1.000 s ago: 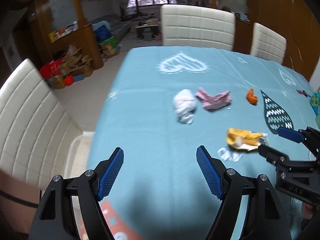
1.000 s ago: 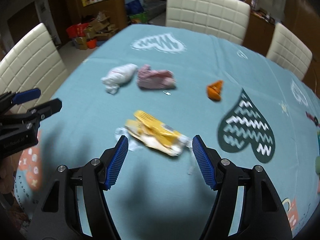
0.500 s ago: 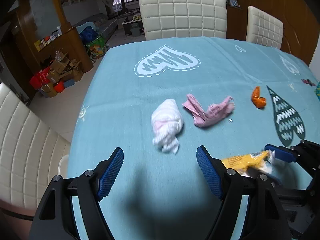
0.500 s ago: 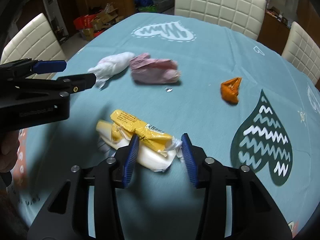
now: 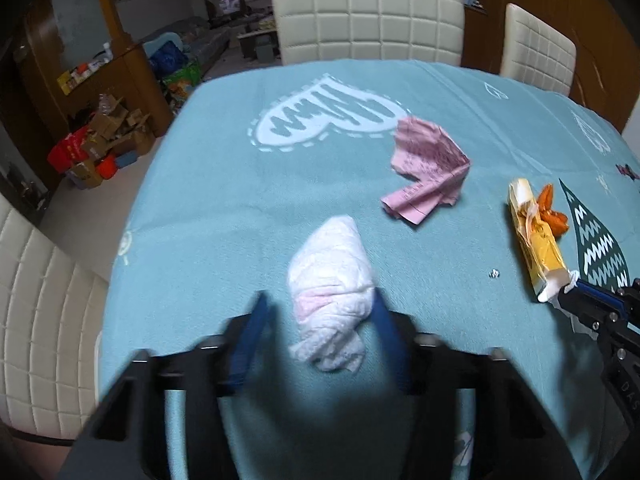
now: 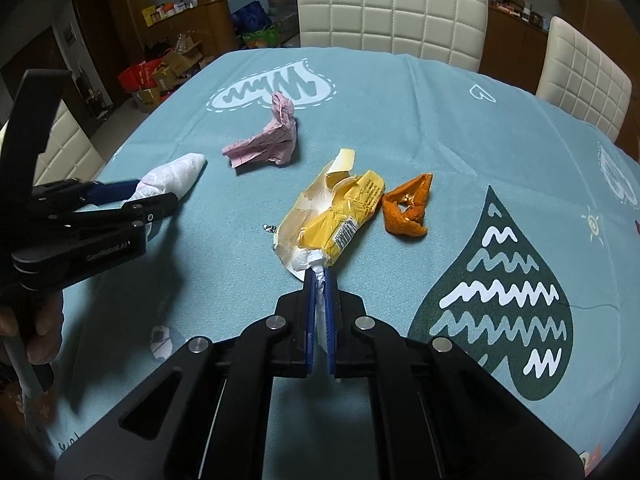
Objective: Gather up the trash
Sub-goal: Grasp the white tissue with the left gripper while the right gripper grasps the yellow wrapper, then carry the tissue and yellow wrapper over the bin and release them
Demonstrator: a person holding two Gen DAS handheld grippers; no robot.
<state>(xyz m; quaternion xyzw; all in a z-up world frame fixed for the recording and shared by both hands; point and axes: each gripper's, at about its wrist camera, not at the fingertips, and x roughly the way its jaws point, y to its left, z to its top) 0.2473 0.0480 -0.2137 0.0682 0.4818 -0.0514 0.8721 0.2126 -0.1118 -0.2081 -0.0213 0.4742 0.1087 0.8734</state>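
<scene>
A white crumpled tissue wad point(image 5: 330, 276) lies on the teal tablecloth point(image 5: 224, 200), between the fingers of my left gripper point(image 5: 320, 295). The jaws are closing: the right pad touches the wad, while the left pad stands a little off it. My right gripper point(image 6: 319, 276) is shut on the white twisted end of a yellow wrapper point(image 6: 340, 216), which stretches away from the fingertips. In the right wrist view the left gripper point(image 6: 156, 194) reaches in from the left around the tissue wad point(image 6: 176, 174).
A crumpled pink paper point(image 5: 430, 168) and an orange peel point(image 6: 408, 208) lie farther out on the cloth. A tiny metal scrap point(image 6: 269, 228) sits left of the wrapper. White padded chairs point(image 5: 368, 12) ring the table. Boxes point(image 5: 100, 140) clutter the floor at left.
The left gripper came forward and down over the tissue wad and its jaws narrowed around it. The right jaws closed on the yellow wrapper's end, and the wrapper now points away.
</scene>
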